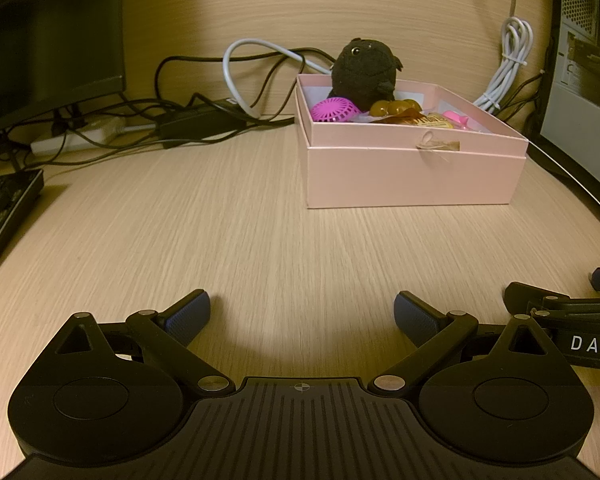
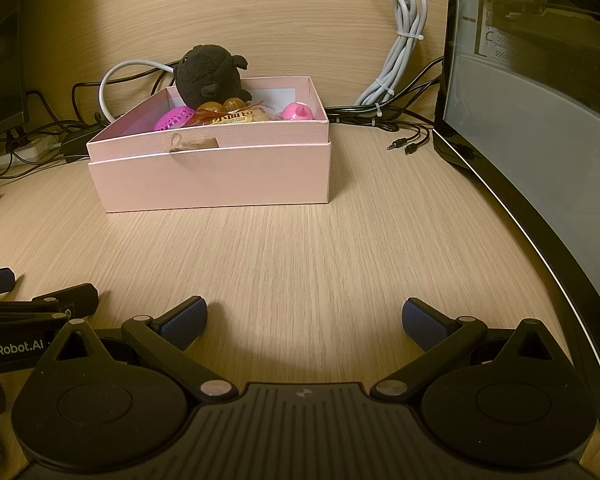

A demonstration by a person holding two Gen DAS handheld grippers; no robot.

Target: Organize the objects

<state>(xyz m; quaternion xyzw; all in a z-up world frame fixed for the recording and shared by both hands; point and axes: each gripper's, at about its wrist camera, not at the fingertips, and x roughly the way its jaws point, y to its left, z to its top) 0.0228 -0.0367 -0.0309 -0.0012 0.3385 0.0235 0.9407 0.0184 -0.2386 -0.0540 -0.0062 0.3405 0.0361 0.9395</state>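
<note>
A pink cardboard box (image 1: 412,176) (image 2: 220,176) stands on the wooden desk, far from both grippers. Inside it sit a black plush toy (image 1: 366,72) (image 2: 210,76), a magenta slotted ball (image 1: 334,110) (image 2: 174,118), amber round pieces (image 1: 392,108) (image 2: 220,106), a snack packet (image 1: 434,120) (image 2: 236,117) and a pink pig toy (image 1: 456,119) (image 2: 298,112). My left gripper (image 1: 302,316) is open and empty low over the desk. My right gripper (image 2: 304,318) is open and empty beside it; it also shows at the right edge of the left wrist view (image 1: 560,308).
A tangle of black and white cables (image 1: 188,116) and a power strip (image 1: 76,136) lie behind the box. A bundled white cable (image 2: 404,64) hangs on the back wall. A keyboard (image 1: 4,216) lies at the left. A computer case (image 2: 540,120) stands at the right.
</note>
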